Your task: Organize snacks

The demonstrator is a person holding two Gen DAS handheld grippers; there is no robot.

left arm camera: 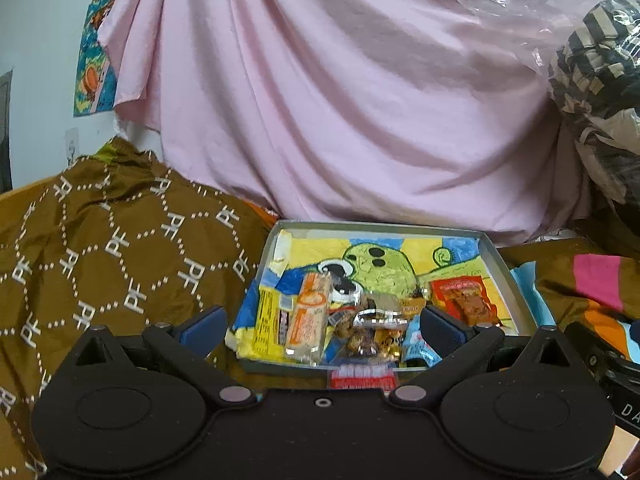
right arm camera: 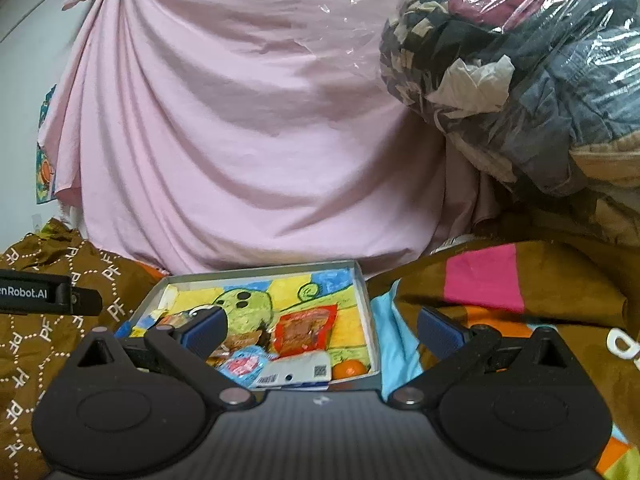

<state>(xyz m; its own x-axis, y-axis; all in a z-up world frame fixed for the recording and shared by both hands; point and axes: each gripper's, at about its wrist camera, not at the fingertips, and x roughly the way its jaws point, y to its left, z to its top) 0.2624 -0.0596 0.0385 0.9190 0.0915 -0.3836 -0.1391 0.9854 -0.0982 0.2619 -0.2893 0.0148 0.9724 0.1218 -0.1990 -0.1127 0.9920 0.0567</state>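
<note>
Facing my spread, empty left tongs (left arm camera: 323, 330), the orange-wrapped bar (left arm camera: 309, 326) lies in the tray (left arm camera: 505, 270), long axis pointing away; right tongs (right arm camera: 323, 330), also spread, sit farther right.

Pink draped sheet (left arm camera: 340, 100), brown cloth (left arm camera: 100, 248) with white dotted lattice, grey tray (left arm camera: 502, 264) lined yellow, green, blue, red snack packet (left arm camera: 466, 300)

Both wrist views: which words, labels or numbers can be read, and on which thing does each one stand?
"PF": repeated on the brown cloth.
"enRobot.AI", start cut off: on the left gripper, right wrist view.
"DA", cut off: on the right gripper, left wrist view.
Snack packets and white box: print too blurred.
</note>
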